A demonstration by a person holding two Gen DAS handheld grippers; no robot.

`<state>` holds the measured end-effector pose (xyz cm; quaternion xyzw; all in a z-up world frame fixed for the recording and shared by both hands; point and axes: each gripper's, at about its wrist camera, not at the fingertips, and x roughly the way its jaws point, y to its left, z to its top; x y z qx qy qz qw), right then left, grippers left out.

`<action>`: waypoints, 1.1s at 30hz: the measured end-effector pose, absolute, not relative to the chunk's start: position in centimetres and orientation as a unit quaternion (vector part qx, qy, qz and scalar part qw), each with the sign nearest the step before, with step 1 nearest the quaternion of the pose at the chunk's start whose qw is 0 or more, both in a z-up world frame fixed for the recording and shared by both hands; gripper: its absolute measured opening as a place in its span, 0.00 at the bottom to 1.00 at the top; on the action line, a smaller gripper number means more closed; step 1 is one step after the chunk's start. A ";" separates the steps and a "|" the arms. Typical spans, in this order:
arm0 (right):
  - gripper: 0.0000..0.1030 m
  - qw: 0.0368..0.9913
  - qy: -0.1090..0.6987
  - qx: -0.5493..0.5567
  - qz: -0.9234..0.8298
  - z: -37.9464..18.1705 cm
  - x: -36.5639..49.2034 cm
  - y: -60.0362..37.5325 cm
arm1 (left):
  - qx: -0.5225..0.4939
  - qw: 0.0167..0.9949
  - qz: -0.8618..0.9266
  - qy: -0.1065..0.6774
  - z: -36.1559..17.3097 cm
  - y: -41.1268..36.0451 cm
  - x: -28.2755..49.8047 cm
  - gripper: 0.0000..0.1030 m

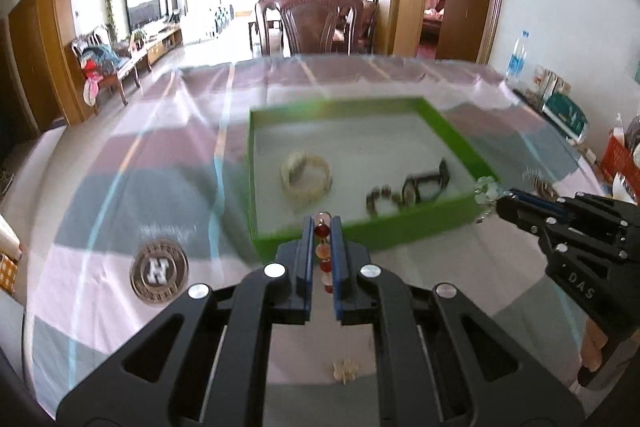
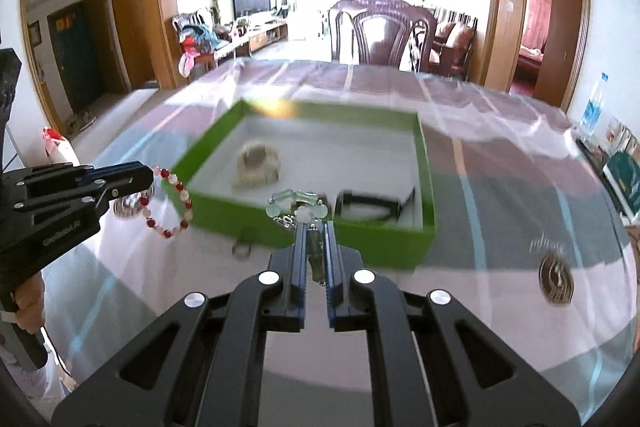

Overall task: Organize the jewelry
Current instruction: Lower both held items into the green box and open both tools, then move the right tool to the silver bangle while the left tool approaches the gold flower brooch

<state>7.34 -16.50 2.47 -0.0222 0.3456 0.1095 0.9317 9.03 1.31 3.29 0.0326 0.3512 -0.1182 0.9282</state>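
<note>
My left gripper (image 1: 322, 223) is shut on a red and pink bead bracelet (image 1: 323, 251), which hangs as a loop (image 2: 170, 203) from its tips in the right wrist view. My right gripper (image 2: 316, 225) is shut on a pale green bead bracelet (image 2: 298, 205) with a small metal chain. Both are lifted above the cloth, just in front of the green box (image 1: 362, 227) (image 2: 224, 223). Inside the box lie a cream bracelet (image 1: 306, 175) (image 2: 257, 163), a black watch (image 1: 428, 181) (image 2: 374, 209) and a dark bead string (image 1: 380, 197).
A round metal medal (image 1: 159, 273) (image 2: 555, 277) lies on the striped tablecloth, and a small ring (image 2: 241, 249) sits near the box front. A small gold piece (image 1: 345, 371) lies below my left gripper. Bottles, boxes and a red crate (image 1: 618, 157) crowd the right edge.
</note>
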 end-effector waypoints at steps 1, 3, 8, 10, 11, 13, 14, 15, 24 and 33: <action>0.08 0.934 0.339 -0.021 0.113 3.0 7.9 -16.4 | 0.031 0.930 -0.118 0.347 3.8 1.3 9.4 0.08; 0.08 0.936 0.331 -0.020 0.118 3.7 8.8 -16.0 | 0.027 0.932 -0.115 0.343 4.8 1.2 10.7 0.08; 0.08 0.942 0.314 -0.019 0.118 4.1 11.8 -14.9 | 0.019 0.932 -0.099 0.348 4.7 1.1 14.3 0.08; 0.08 0.937 0.328 -0.014 0.117 3.0 13.7 -14.6 | 0.011 0.930 -0.095 0.356 4.0 1.2 15.8 0.08; 0.08 0.934 0.337 -0.012 0.115 2.4 14.5 -14.4 | 0.007 0.928 -0.089 0.363 3.3 1.2 16.8 0.08; 0.08 0.926 0.362 -0.010 0.108 0.7 16.2 -14.2 | 0.004 0.924 -0.084 0.373 2.2 1.1 18.1 0.08; 0.08 0.922 0.372 -0.009 0.104 0.0 16.8 -14.0 | 0.002 0.921 -0.082 0.380 1.5 1.0 18.7 0.08; 0.08 0.920 0.378 -0.009 0.102 -0.5 17.2 -13.9 | 0.001 0.919 -0.080 0.385 1.0 0.9 19.2 0.08; 0.40 0.909 0.408 -0.004 0.089 -2.7 17.9 -14.2 | -0.016 0.910 -0.077 0.407 -1.2 1.3 20.2 0.26; 0.47 0.916 0.392 -0.017 0.087 -1.0 13.2 -15.1 | -0.005 0.915 -0.072 0.398 -0.6 1.2 16.0 0.48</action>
